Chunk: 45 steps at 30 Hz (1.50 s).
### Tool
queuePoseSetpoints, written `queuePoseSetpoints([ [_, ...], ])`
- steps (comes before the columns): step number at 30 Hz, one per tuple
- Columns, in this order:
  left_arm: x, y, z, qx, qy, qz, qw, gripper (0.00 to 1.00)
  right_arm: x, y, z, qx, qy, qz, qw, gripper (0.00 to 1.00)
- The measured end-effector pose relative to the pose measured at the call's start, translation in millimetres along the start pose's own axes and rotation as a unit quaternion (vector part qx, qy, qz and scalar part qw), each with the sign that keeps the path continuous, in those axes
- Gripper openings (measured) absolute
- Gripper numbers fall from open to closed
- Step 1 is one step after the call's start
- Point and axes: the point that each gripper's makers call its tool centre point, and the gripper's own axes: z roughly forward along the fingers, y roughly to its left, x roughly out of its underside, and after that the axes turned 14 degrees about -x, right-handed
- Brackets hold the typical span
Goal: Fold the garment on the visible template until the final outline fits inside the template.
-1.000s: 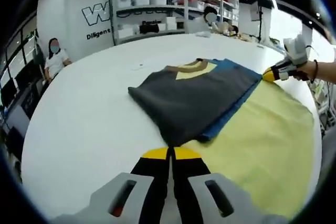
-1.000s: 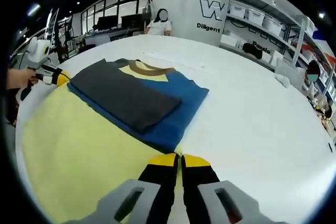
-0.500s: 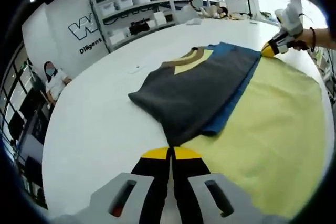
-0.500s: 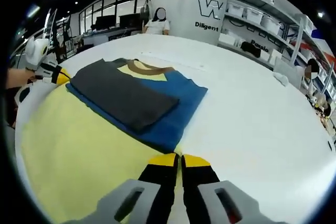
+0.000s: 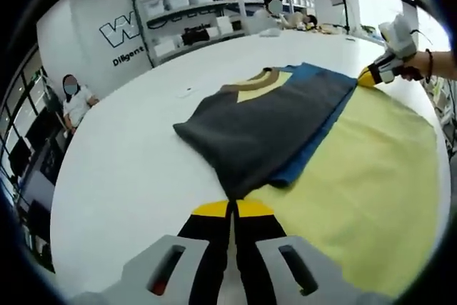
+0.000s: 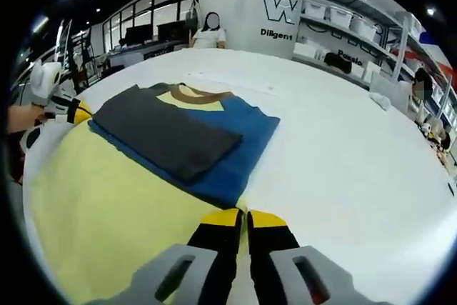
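Garment (image 5: 264, 126) sits unmoved on the white table (image 5: 121, 176), grey over blue over yellow, our left gripper (image 5: 232, 208) and right gripper (image 6: 243, 216) still closed at its edges, so folding looks stalled.

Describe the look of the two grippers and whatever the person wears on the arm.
Each gripper has black jaws tipped yellow on pale grey bases with slots: the left gripper and the right gripper. Seen from across, the right one has a white body. A dark band circles the wrist.
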Motion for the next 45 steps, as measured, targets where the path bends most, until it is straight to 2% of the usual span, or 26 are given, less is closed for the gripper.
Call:
queuePoseSetpoints([
  [2, 0.0, 0.9, 0, -0.002, -0.001, 0.003, 1.0, 0.0, 0.1, 0, 0, 0.0, -0.001, 0.005, 1.0, 0.02],
  [5, -0.5, 1.7, 0, -0.004, -0.002, 0.0, 1.0, 0.01, 0.2, -4, -2, 0.005, -0.006, 0.024, 0.9997, 0.08],
  [8, -2.7, 2.2, -2, 0.001, -0.005, -0.02, 0.9998, 0.06, -2.0, -3, -5, -0.002, -0.024, 0.041, 0.9989, 0.16],
  [13, -3.6, 3.6, -5, 0.005, 0.001, -0.054, 0.9985, 0.23, -8.1, 2, -10, -0.016, -0.049, 0.062, 0.9967, 0.37],
  [14, -3.8, 2.9, -7, 0.01, 0.006, -0.08, 0.9968, 0.27, -9.6, 5, -11, -0.024, -0.057, 0.078, 0.995, 0.41],
  [15, -4.9, 3.4, -9, 0.014, 0.007, -0.092, 0.9957, 0.31, -9.5, 6, -11, -0.027, -0.06, 0.096, 0.9932, 0.49],
  [17, -7.9, 4.5, -13, 0.02, -0.001, -0.105, 0.9943, 0.35, -6.7, 6, -13, -0.026, -0.056, 0.116, 0.9914, 0.58],
  [18, -10.9, 2.9, -16, 0.026, -0.007, -0.117, 0.9927, 0.39, -8.2, 6, -14, -0.027, -0.063, 0.114, 0.9911, 0.6],
  [21, -13.2, 0.7, -23, 0.03, -0.014, -0.121, 0.9922, 0.49, -10.5, 13, -18, -0.04, -0.073, 0.124, 0.9888, 0.62],
  [26, -12.4, -6.9, -31, 0.039, -0.019, -0.095, 0.9945, 0.54, -14.7, 25, -25, -0.051, -0.079, 0.114, 0.989, 0.68],
  [36, -15.6, -21.8, -55, 0.053, -0.025, -0.091, 0.9941, 0.65, -12.6, 54, -44, -0.081, -0.079, 0.103, 0.9883, 0.81],
  [45, -12.7, -34.4, -80, 0.061, -0.028, -0.088, 0.9938, 0.72, -5.0, 85, -67, -0.109, -0.075, 0.088, 0.9873, 0.84],
])
